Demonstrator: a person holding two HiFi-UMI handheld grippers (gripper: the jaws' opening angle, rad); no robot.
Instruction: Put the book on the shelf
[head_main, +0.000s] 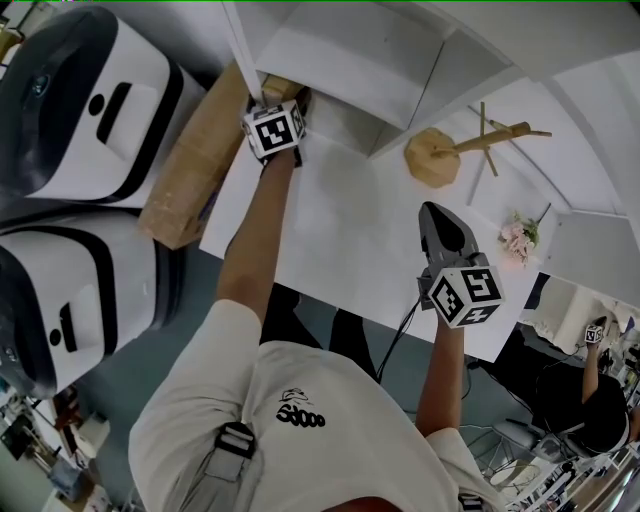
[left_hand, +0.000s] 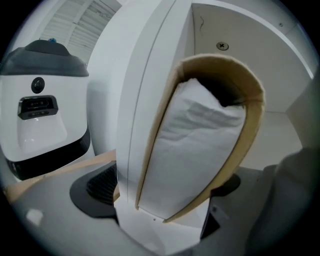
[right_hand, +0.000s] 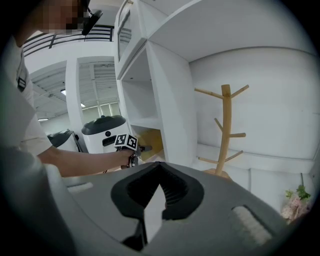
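Well, my left gripper (head_main: 283, 100) gapes wide around the book (left_hand: 195, 150) without pinching it. The book stands in the far-left compartment of the shelf (left_hand: 145, 100). My right gripper (head_main: 436, 212) hangs nearer to me, jaws together and empty.

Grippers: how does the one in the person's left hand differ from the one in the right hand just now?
The left gripper reaches into the shelf; the right gripper hangs above the white table, away from the shelf. The left gripper's jaws stand wide apart; the right gripper's jaws are together. A tan-covered book stands between the left gripper's jaws; the right gripper holds nothing. Both are hand-held and carry a cube with square markers.
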